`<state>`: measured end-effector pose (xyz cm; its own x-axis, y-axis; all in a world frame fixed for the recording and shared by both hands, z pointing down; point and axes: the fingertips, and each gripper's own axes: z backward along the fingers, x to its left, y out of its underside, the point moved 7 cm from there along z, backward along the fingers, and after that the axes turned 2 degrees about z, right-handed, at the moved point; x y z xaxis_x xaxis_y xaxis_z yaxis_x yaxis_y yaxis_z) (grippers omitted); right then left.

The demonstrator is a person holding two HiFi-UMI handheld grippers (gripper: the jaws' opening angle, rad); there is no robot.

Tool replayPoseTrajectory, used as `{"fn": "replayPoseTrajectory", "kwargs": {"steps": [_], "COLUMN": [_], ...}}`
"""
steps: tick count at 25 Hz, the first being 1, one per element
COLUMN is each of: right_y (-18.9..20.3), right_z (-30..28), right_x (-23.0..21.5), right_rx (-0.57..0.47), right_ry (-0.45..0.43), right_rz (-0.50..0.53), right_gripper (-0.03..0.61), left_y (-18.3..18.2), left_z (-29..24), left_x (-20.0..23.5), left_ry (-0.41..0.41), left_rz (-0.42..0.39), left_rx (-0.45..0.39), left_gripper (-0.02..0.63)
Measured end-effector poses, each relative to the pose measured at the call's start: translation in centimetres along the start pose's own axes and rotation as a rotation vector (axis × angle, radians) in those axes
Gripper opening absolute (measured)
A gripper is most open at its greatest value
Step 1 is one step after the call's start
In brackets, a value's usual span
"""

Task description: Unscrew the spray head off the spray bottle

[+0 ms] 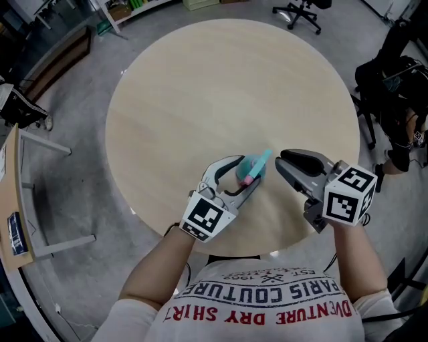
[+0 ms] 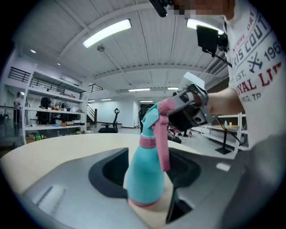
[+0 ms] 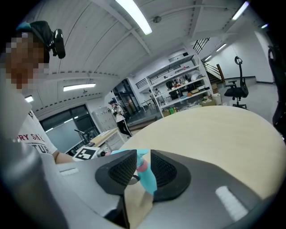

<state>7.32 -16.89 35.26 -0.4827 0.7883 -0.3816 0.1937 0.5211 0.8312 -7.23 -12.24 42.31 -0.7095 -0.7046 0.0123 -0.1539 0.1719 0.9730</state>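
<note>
Your left gripper clamps the spray bottle, which stands upright on the near side of the round table. Your right gripper, jaws narrowly apart, sits just beside the spray head, whose nozzle points toward it. An office chair stands beyond the table.

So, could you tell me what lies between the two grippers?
The spray bottle, held by the left gripper; the right gripper is open near its top. The head view shows this.

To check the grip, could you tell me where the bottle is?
Head view: the bottle stands toward the table's near edge, clamped in the left gripper, with the right gripper right of it.
</note>
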Motion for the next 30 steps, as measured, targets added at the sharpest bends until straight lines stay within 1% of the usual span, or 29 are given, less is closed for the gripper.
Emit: {"fn": "replayPoseTrajectory", "kwargs": {"steps": [2,3,5,6,8,10,13,17,20,21,23,24,25,27,30], "right_y": [0.5,0.8,1.3,1.6,1.5,1.2,0.9,0.9,1.0,1.0,1.0,1.0,0.9,0.6,0.2], "right_z": [0.5,0.5,-0.1,-0.8,-2.3,-3.3,-3.7,-4.0,-3.9,-3.9,-3.9,-3.9,-3.7,-3.4,-2.9], "right_x": [1.6,2.5,4.1,4.7,5.9,6.4,5.8,5.5,5.6,5.6,5.6,5.7,5.8,5.9,5.7], "right_rx": [0.002,0.005,0.007,0.004,-0.009,-0.017,-0.01,0.006,0.013,0.017,0.032,0.043,0.055,0.075,0.094], "right_ry": [-0.034,-0.038,-0.021,-0.01,0.012,0.036,0.086,0.139,0.149,0.145,0.13,0.118,0.105,0.086,0.092], "right_rz": [-0.013,-0.008,0.019,0.032,0.056,0.074,0.086,0.124,0.135,0.135,0.143,0.153,0.166,0.196,0.255], "right_gripper": [0.131,0.209,0.284,0.351,0.418,0.448,0.456,0.45,0.38,0.365,0.359,0.347,0.316,0.288,0.222], "left_y": [0.1,0.3,1.0,1.4,2.1,2.4,2.3,2.2,2.3,2.4,2.4,2.4,2.4,2.3,2.3], "left_z": [0.3,0.4,0.2,-0.2,-1.1,-1.8,-2.6,-2.7,-2.2,-2.1,-1.9,-1.9,-1.8,-1.7,-1.7], "left_x": [-0.2,-0.4,-1.0,-1.2,-1.6,-1.8,-1.7,-1.7,-1.6,-1.6,-1.4,-1.3,-1.2,-1.0,-0.2], "left_ry": [-0.005,-0.01,-0.05,-0.084,-0.135,-0.159,-0.186,-0.2,-0.191,-0.185,-0.173,-0.164,-0.154,-0.131,-0.11], "left_rz": [-0.005,-0.015,-0.033,-0.04,-0.043,-0.041,-0.054,-0.055,-0.057,-0.059,-0.065,-0.068,-0.07,-0.075,-0.069], "left_rx": [0.008,0.017,0.036,0.049,0.072,0.084,0.092,0.097,0.093,0.093,0.094,0.094,0.093,0.093,0.095], "left_gripper": [0.238,0.274,0.331,0.367,0.367,0.352,0.287,0.287,0.287,0.287,0.287,0.287,0.287,0.287,0.287]}}
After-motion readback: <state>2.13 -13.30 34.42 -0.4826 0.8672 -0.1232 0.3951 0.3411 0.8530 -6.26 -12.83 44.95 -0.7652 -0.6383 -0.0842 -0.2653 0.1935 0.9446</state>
